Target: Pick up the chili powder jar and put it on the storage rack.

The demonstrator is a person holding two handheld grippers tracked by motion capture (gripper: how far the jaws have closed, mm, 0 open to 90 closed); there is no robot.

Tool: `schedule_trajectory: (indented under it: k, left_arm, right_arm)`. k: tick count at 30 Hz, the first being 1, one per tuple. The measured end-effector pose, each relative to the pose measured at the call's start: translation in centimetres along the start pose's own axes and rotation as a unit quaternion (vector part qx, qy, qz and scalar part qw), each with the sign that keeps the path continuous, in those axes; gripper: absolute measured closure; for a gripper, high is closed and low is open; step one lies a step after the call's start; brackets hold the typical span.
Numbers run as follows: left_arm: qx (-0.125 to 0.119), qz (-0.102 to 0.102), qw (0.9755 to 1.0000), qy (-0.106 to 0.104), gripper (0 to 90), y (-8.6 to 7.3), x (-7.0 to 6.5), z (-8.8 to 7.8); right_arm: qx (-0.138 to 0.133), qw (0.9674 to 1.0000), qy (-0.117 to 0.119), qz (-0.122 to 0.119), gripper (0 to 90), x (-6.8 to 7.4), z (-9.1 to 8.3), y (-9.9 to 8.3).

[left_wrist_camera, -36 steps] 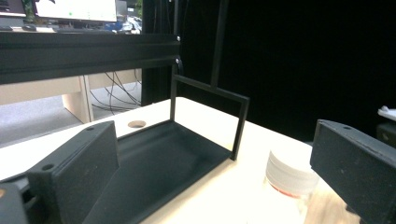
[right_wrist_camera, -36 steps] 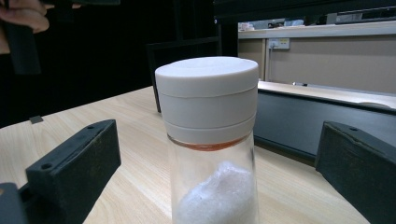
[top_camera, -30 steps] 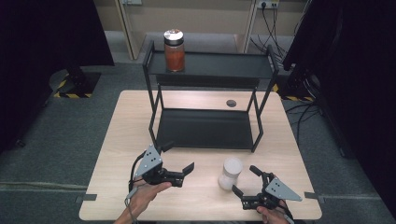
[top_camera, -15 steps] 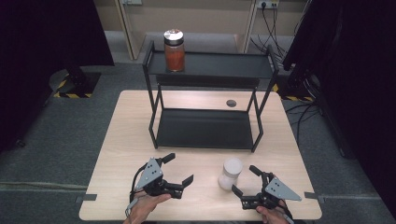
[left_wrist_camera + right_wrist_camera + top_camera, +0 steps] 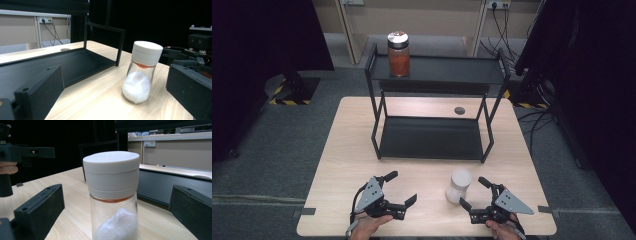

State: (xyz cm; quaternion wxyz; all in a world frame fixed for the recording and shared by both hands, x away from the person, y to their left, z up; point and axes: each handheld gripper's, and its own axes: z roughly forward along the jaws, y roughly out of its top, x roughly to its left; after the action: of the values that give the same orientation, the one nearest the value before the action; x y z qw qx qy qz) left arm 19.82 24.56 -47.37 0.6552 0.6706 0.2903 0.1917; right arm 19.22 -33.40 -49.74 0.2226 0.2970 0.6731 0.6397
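Observation:
A glass jar (image 5: 459,185) with a white lid and white powder stands upright on the wooden table (image 5: 352,150) near its front edge. My right gripper (image 5: 472,192) is open just right of it. In the right gripper view the jar (image 5: 112,195) is close ahead, centred between the spread jaws, with gaps on both sides. My left gripper (image 5: 403,186) is open with nothing in it, left of the jar and pointing toward it. The left gripper view has the jar (image 5: 140,72) ahead and the right gripper (image 5: 197,47) behind it. A jar of orange-red contents (image 5: 398,54) stands on the rack's top shelf.
A black two-tier metal rack (image 5: 432,137) takes up the middle and back of the table; its lower shelf is bare. A small dark round spot (image 5: 459,110) lies on the table behind it. Dark curtains hang at both sides, and cables run along the floor at the back right.
My left gripper has drawn back toward the table's near edge. The right gripper and the white-lidded jar have stayed put.

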Motion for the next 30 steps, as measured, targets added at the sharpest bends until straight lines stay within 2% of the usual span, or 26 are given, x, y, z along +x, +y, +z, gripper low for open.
schedule_trajectory:
  k: [8, 14, 30]
  left_arm:
    - [0.0, 0.0, 1.0, -0.001, 0.8, -0.9, -0.3, -0.1]
    - [-0.011, -0.001, 0.9999, 0.0, 0.8, -1.5, -0.4, -0.4]
    - [-0.007, -0.002, 1.0, 0.004, 0.9, -2.4, -0.7, -0.6]
  right_arm:
    - [-0.001, 1.0, -0.001, 0.002, 0.4, -0.1, 0.0, -0.1]
    - [-0.002, 1.0, -0.001, 0.003, 0.4, -0.2, -0.1, -0.1]
    - [-0.001, 1.0, 0.0, 0.003, 0.3, -0.2, -0.2, -0.2]
